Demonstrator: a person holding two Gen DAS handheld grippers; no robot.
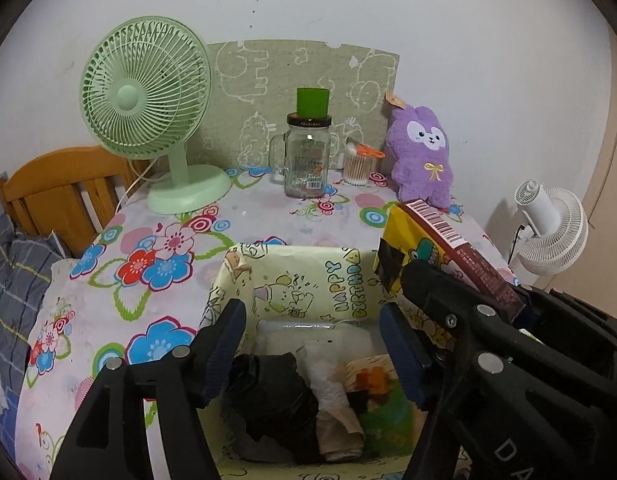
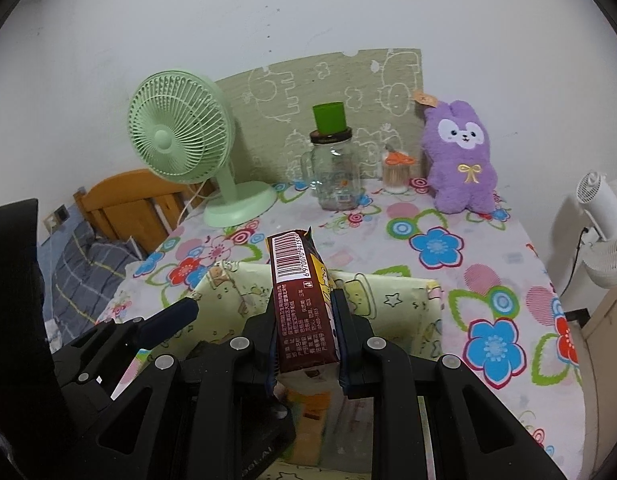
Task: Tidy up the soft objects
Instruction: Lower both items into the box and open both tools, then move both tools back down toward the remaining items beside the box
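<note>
Pale-yellow paper box (image 1: 340, 280) holds a black bag (image 1: 276, 396) and white bag (image 1: 328, 364).

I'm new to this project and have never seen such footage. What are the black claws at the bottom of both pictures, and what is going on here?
The claws are two hand-held grippers, each carrying a wide-angle camera that looks along its fingers. One picture comes from the left gripper, which stands open above a paper-covered box holding a black bag and other soft items. The other picture comes from the right gripper, shut on a brown packet over the same box. On the flowered tablecloth behind stand a green fan, a glass jar and a purple plush toy.
</note>
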